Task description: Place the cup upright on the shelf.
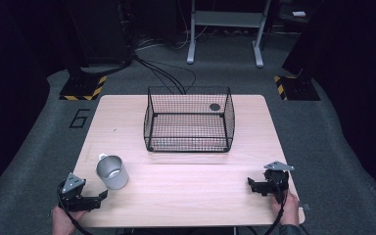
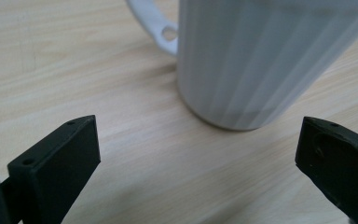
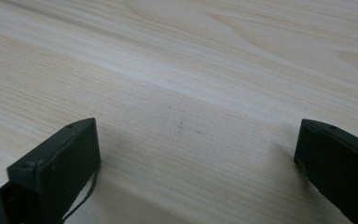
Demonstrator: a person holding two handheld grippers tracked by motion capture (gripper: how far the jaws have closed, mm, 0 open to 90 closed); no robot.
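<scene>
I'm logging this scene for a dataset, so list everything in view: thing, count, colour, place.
cup: 1, silver metal with a handle, upright near the table's front left, just ahead of the left gripper
basket: 1, black wire, open top, middle of the table toward the back
disc: 1, dark, round, seen at the basket's back right; whether inside or behind, cannot tell
table: 1, light wood
frame: 1, grey metal, on the floor behind the table
hazard-striped bases: 2, yellow and black, floor at back left and back right
left gripper: 1, black, front left, jaws open toward the cup
right gripper: 1, black, front right, jaws open over bare wood
hands: 2, at the table's front edge
</scene>
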